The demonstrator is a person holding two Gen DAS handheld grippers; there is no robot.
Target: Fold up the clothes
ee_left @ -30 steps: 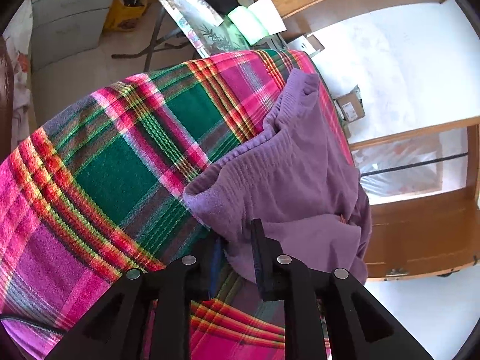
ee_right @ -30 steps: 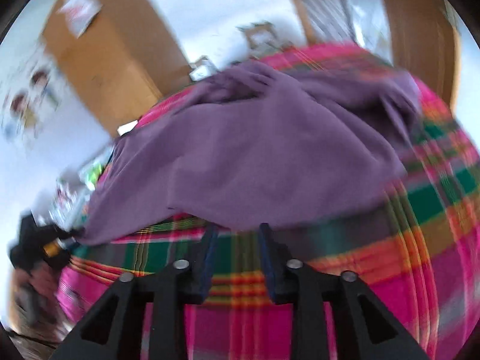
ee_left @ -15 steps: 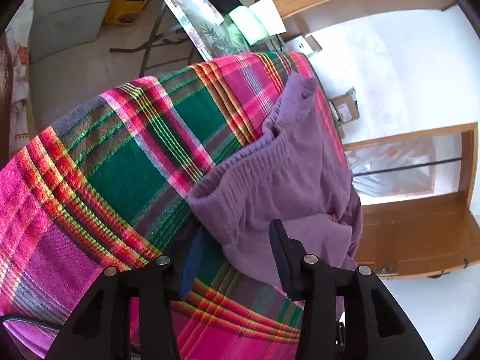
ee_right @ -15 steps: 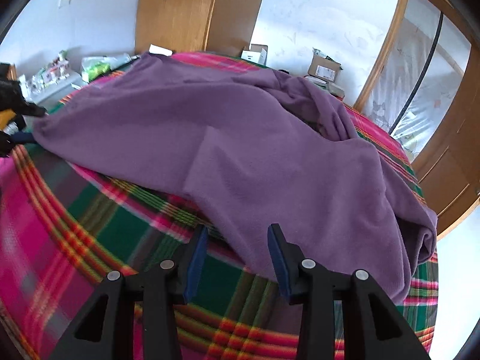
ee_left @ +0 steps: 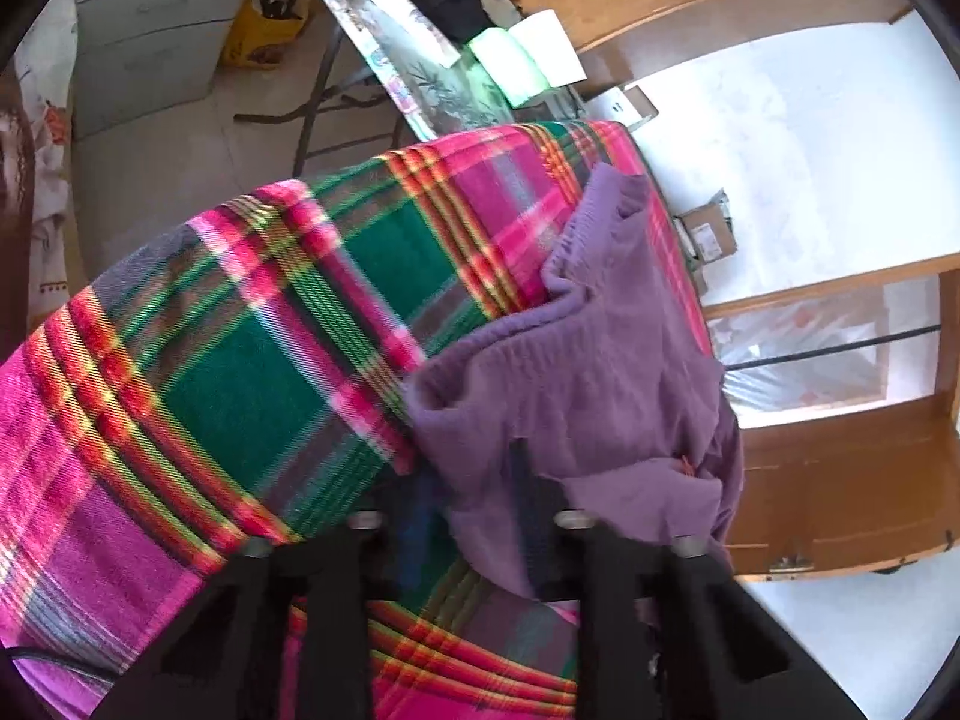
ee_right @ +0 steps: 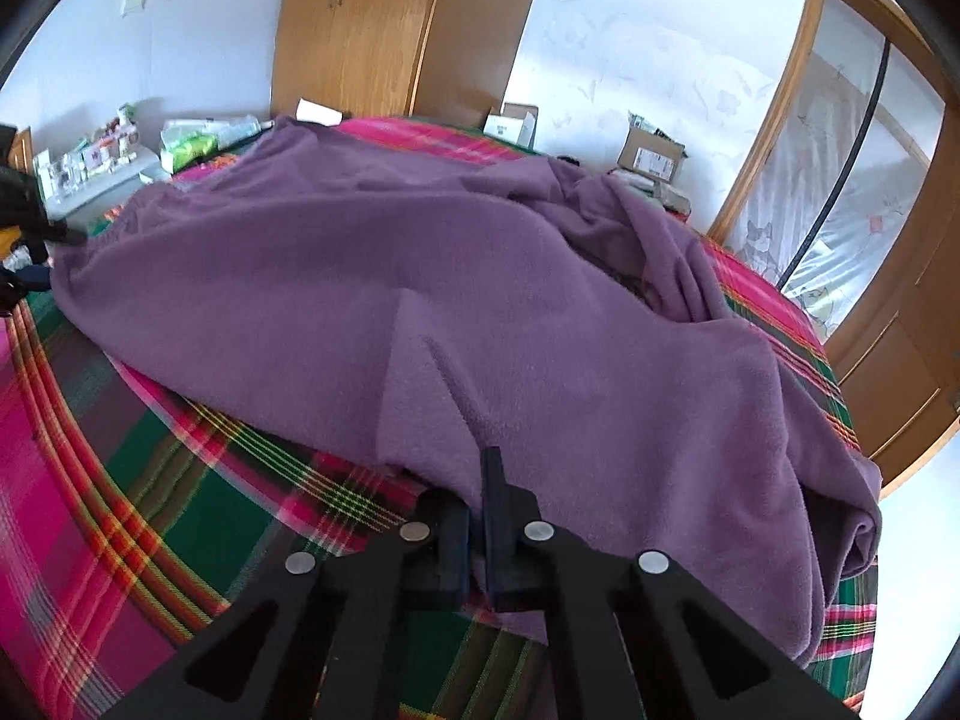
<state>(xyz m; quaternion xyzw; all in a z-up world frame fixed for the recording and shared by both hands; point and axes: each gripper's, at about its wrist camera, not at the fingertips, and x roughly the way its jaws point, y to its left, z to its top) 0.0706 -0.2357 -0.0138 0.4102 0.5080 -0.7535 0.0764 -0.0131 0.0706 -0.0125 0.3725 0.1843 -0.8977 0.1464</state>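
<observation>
Purple fleece garment [ee_right: 468,276] spread on a plaid bed cover [ee_right: 120,420].

The right tool [ee_right: 477,516] is clamped on the garment's near edge. The left tool [ee_left: 474,504] straddles its corner, fingers somewhat apart; cloth hides whether they grip. The garment's far folds are bunched and unclear.

Both views are bright with daylight. In the left wrist view the white wall [ee_left: 798,138] is washed out by glare, and the plaid blanket [ee_left: 240,360] smears with motion blur. In the right wrist view light comes through the glazed door [ee_right: 840,192]; the purple garment [ee_right: 420,300] looks sharp, softly shaded in its folds. Fisheye bending curves all edges, with black corners.
</observation>
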